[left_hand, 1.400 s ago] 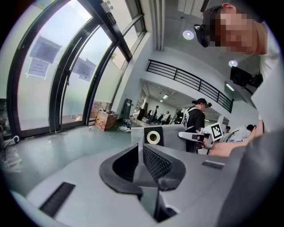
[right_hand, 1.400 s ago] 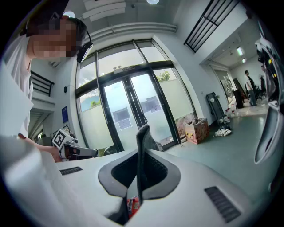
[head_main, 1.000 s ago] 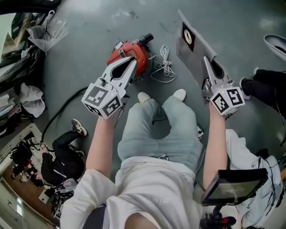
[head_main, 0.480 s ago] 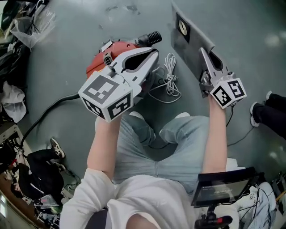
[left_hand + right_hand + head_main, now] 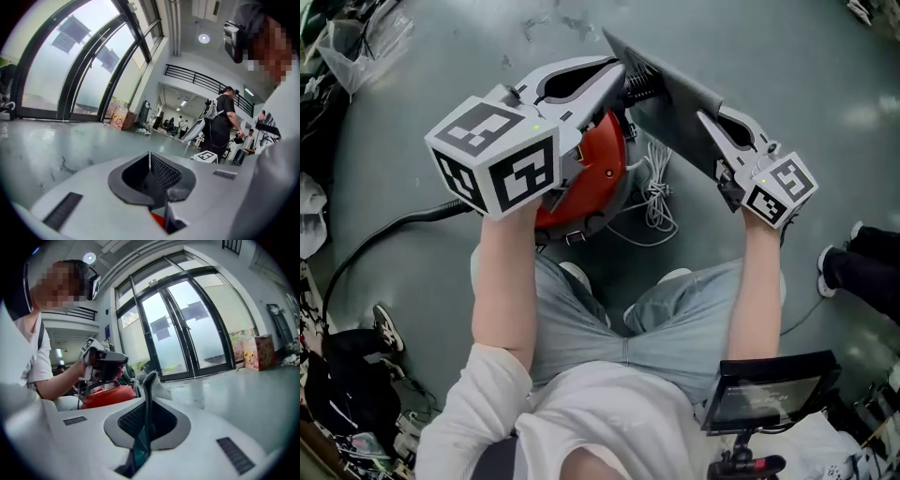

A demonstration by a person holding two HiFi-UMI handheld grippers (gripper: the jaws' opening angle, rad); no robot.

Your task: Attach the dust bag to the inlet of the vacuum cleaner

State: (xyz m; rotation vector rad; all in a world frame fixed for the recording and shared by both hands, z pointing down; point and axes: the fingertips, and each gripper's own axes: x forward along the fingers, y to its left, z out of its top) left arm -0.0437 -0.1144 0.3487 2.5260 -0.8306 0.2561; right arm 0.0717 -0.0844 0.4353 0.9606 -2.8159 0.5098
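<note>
The red vacuum cleaner point(image 5: 592, 178) sits on the grey floor in front of my knees, its black ribbed inlet point(image 5: 641, 84) poking out at the far side. My left gripper point(image 5: 617, 70) hovers just over it, jaws shut with nothing visible between them; a sliver of red shows under the jaws point(image 5: 150, 161). My right gripper point(image 5: 705, 117) is shut on the flat grey dust bag point(image 5: 670, 89), which slants up to the left, its far edge beside the left gripper's tip. In the right gripper view the bag point(image 5: 151, 378) stands up between the jaws, beside the vacuum point(image 5: 108, 395).
A coiled white cord point(image 5: 654, 192) lies right of the vacuum, and a black cable point(image 5: 384, 234) runs off to the left. Bags and clutter point(image 5: 352, 42) line the left side. A screen point(image 5: 769, 389) hangs at my waist. Another person's shoe point(image 5: 831, 272) is on the right.
Both grippers have come down close to the vacuum, which now looks much larger. The right gripper kept the bag and swung it left, up against the left gripper's tip.
</note>
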